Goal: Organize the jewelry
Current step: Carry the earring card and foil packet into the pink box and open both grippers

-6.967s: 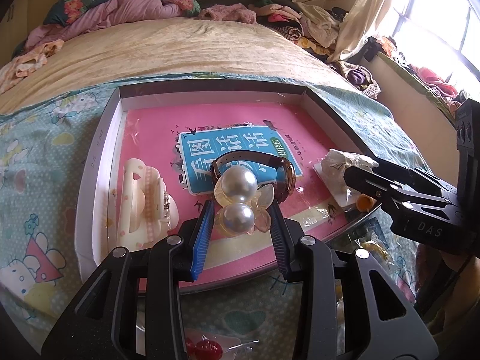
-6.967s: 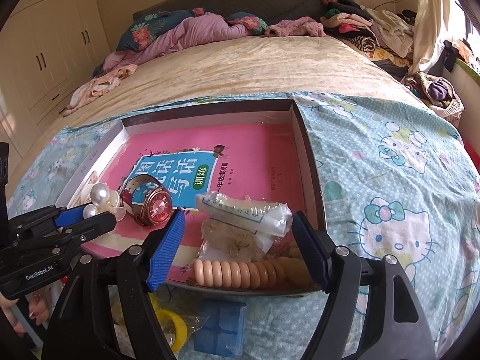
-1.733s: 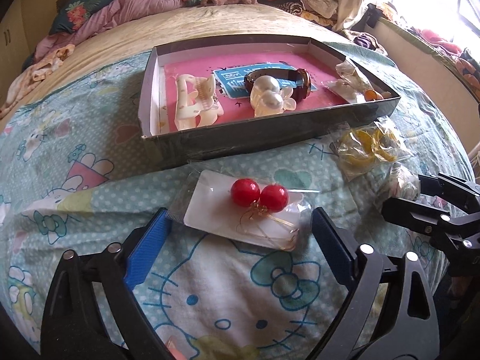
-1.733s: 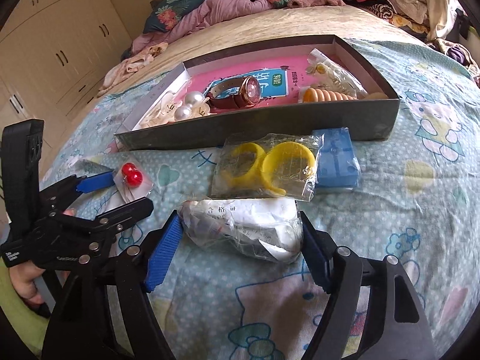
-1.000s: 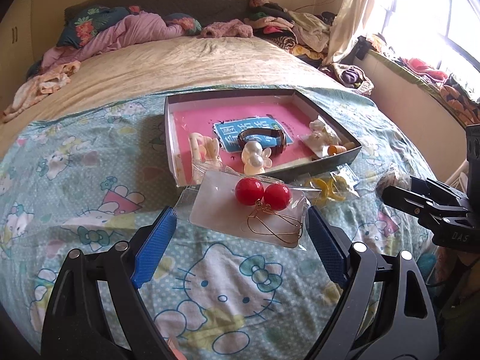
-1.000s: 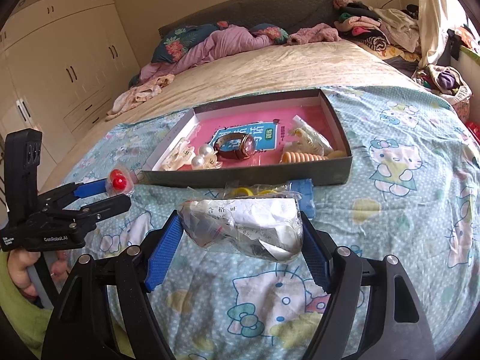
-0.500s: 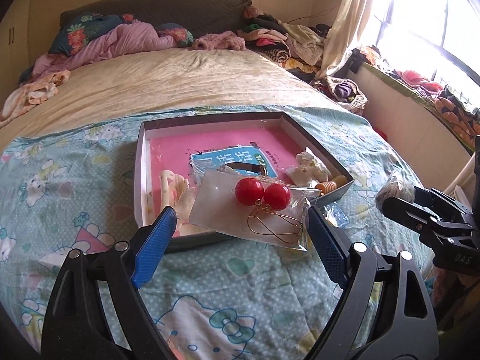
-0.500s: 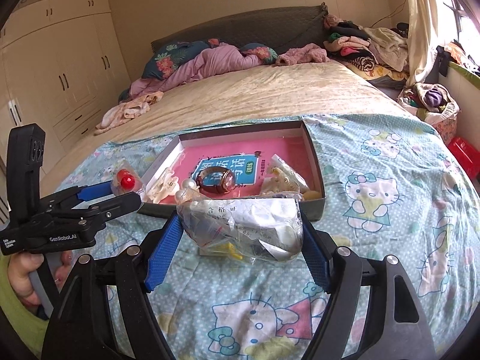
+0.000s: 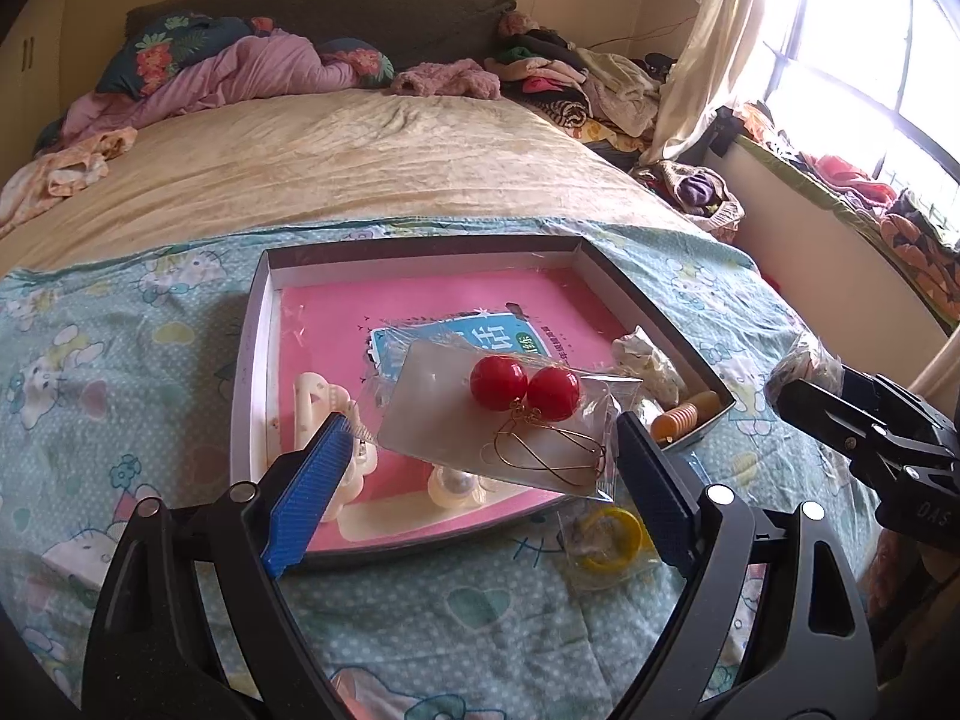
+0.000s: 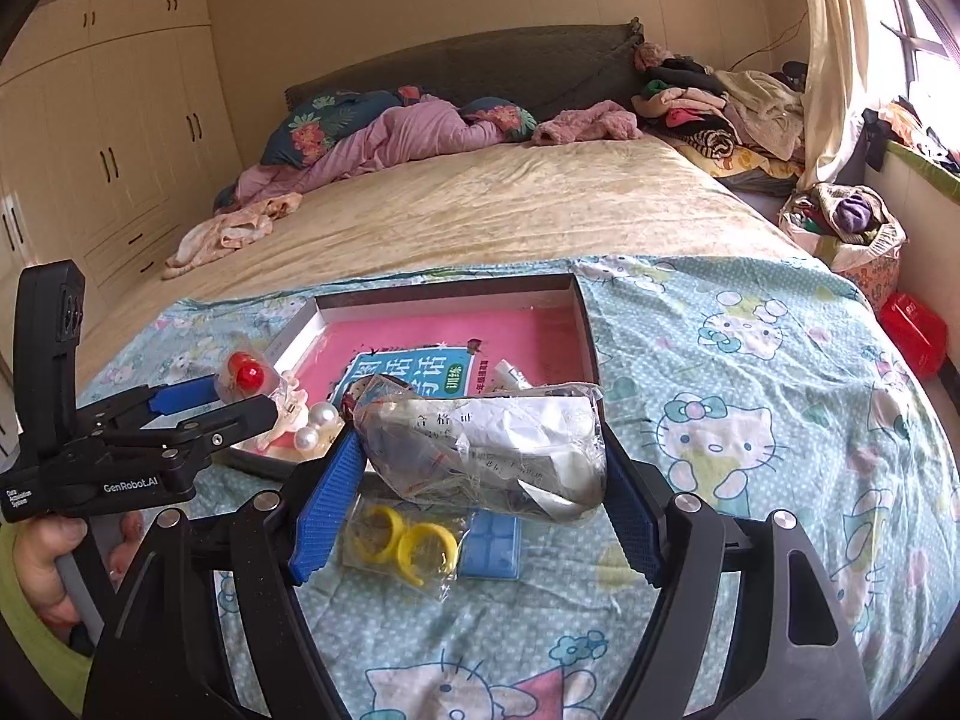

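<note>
My left gripper (image 9: 480, 450) is shut on a clear packet of red ball earrings (image 9: 504, 414) and holds it above the front part of the grey box (image 9: 249, 372) with a pink bottom. My right gripper (image 10: 480, 480) is shut on a crumpled clear bag with a white label (image 10: 486, 444), held above the bedspread in front of the box (image 10: 585, 324). In the box lie a cream hair clip (image 9: 324, 402), pearl ornaments (image 10: 315, 423), a small white packet (image 9: 648, 363) and an orange spiral hair tie (image 9: 681, 417). The left gripper also shows in the right wrist view (image 10: 240, 393).
A packet of yellow rings (image 10: 408, 543) and a blue square case (image 10: 492, 543) lie on the Hello Kitty bedspread (image 10: 750, 432) in front of the box. Bedding and clothes are piled at the head of the bed (image 10: 420, 126). A red bin (image 10: 912, 324) stands at the right.
Both grippers have moved forward towards the box with their packets. The earring packet now hangs over the box's front part; the bag is closer to its front wall.
</note>
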The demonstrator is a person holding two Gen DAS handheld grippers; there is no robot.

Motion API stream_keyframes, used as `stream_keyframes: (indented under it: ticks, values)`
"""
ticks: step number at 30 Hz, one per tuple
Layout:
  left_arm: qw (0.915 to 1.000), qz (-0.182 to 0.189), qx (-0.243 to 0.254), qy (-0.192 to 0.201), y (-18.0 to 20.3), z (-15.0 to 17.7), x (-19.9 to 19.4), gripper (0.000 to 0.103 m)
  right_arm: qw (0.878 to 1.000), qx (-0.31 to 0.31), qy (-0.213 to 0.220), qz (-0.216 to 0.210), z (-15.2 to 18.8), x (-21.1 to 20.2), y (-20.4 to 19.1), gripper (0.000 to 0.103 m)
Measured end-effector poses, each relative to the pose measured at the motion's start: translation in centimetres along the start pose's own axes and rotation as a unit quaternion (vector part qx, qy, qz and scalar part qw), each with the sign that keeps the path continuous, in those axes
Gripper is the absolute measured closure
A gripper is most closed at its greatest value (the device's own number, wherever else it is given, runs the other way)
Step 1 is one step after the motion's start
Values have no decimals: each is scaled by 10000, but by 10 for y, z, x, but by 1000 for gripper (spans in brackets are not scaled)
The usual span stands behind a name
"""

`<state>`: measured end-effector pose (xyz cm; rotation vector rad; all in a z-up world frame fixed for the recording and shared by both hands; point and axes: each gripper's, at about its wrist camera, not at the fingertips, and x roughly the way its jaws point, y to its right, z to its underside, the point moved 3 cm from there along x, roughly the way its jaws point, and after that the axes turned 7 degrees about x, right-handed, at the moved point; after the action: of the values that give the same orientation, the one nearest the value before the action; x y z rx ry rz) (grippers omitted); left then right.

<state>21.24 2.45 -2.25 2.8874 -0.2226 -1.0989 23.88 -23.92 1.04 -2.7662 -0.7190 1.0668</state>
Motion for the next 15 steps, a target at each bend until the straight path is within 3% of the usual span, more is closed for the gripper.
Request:
stream_keyframes:
  ticks: [15]
  values:
    - [9995, -173, -180, -178, -22, -7, 31, 22, 9987, -242, -328, 294, -5, 58, 13, 29]
